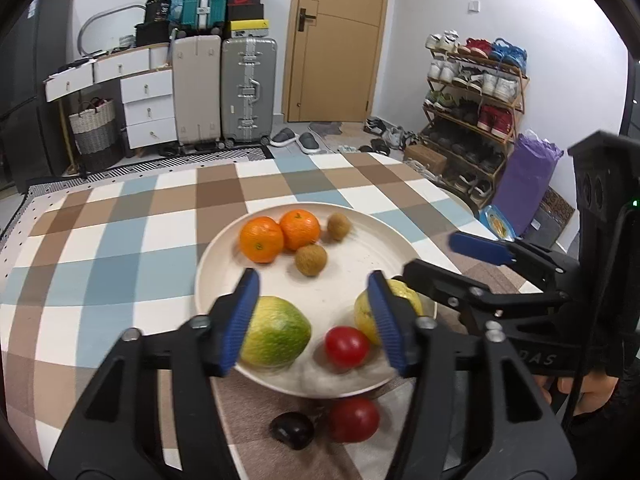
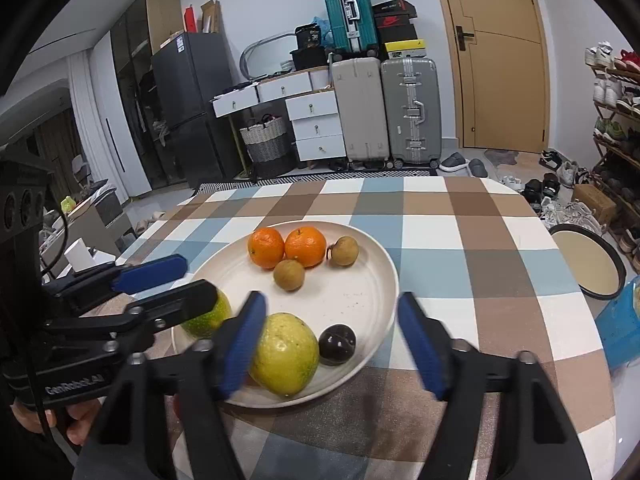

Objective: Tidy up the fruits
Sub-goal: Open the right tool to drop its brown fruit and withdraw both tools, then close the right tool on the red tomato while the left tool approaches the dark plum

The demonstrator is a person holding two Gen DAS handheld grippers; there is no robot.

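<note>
Looking over the checked tablecloth (image 2: 460, 216), I see the cream plate (image 2: 360, 300) carrying a green-yellow fruit (image 1: 276, 332), a yellow one (image 2: 286, 354), two oranges (image 2: 306, 246) and two small brown fruits (image 2: 289, 275). My left gripper (image 1: 316, 320) and right gripper (image 2: 332, 340) both stand spread, gripping nothing.

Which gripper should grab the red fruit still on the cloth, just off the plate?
Left, probably. The red fruit lies just below the open left gripper, centred between its fingers. The right gripper, also open, aims further on, at the plate.
</note>
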